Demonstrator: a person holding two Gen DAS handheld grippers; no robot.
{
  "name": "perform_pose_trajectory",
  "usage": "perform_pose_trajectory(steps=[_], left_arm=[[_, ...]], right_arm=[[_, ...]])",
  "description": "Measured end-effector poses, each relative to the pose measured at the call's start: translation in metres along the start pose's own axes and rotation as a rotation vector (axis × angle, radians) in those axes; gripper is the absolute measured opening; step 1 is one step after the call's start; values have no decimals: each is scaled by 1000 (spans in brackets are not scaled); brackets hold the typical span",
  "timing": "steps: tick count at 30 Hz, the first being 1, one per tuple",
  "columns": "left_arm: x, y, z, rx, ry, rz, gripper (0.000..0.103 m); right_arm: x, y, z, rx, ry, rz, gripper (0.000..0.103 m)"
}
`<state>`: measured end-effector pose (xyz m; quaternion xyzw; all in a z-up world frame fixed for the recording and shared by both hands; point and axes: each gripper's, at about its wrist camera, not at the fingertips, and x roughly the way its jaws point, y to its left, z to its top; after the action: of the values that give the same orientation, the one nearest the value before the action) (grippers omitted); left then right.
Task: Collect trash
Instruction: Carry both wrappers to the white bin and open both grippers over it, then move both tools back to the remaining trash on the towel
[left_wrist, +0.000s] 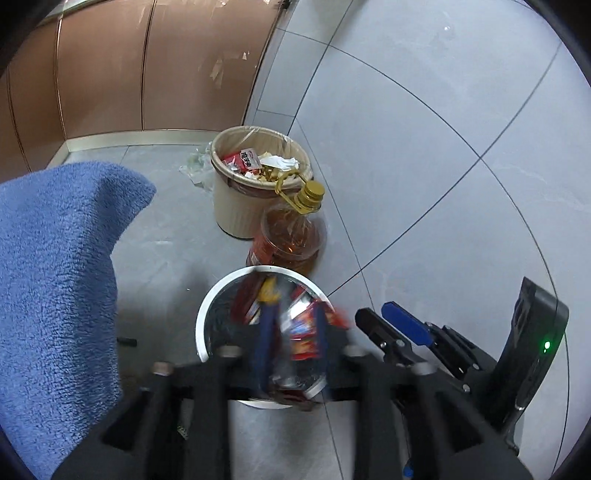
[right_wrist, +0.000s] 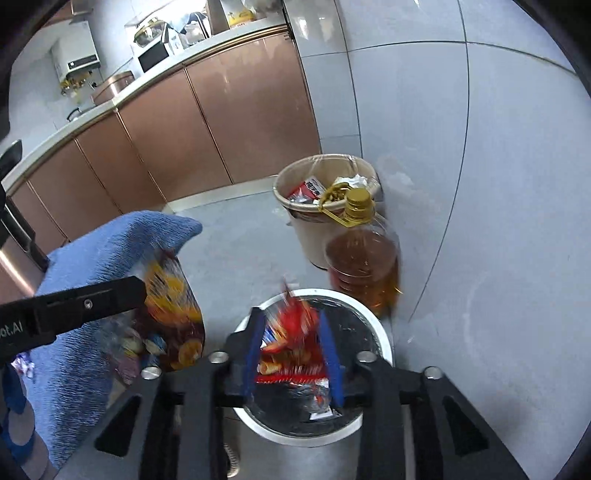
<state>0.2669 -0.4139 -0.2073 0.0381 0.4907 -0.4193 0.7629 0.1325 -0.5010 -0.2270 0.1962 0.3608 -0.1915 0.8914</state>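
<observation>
Two black grippers, left (left_wrist: 291, 343) and right (right_wrist: 293, 354), jaws apart, crinkly red snack wrapper (right_wrist: 291, 347) loose between the right's, above a round white-rimmed steel bin (right_wrist: 384, 343).

left gripper (left_wrist: 291, 339) angled down, jaws partly apart, blue pads (left_wrist: 264, 343) motion-blurred, right gripper (right_wrist: 293, 354) tilted down alongside, jaws partly apart, blue sleeve (left_wrist: 55, 277) at left

White-rimmed steel bin (right_wrist: 384, 341), red wrapper (right_wrist: 295, 325), perhaps orange-patterned packet (right_wrist: 177, 314), blue towel (left_wrist: 55, 258).
</observation>
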Motion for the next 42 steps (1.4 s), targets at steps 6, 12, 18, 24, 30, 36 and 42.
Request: perform_pose_trajectory(steps=[6, 12, 18, 24, 30, 36, 42], left_arm=[[-7, 12, -5, -24, -14, -15, 44], [-45, 18, -11, -22, -84, 21, 45], [-97, 18, -22, -13, -191, 81, 45], [-150, 20, -46, 8, -285, 170, 48], [-201, 32, -75, -12, -404, 218, 49], [-240, 48, -99, -33, -436, 249, 49], [-266, 68, -127, -57, -425, 306, 49]], right_arm=[[-7, 6, -5, -10, -10, -19, 36], [-22, 15, -3, -14, -40, -19, 36], [-53, 33, -3, -35, -94, -9, 43], [-92, 57, -3, -66, -163, 12, 53], [-129, 83, 0, -104, -245, 58, 56], [-153, 109, 0, -158, -295, 106, 56], [-168, 136, -3, -215, -323, 175, 56]])
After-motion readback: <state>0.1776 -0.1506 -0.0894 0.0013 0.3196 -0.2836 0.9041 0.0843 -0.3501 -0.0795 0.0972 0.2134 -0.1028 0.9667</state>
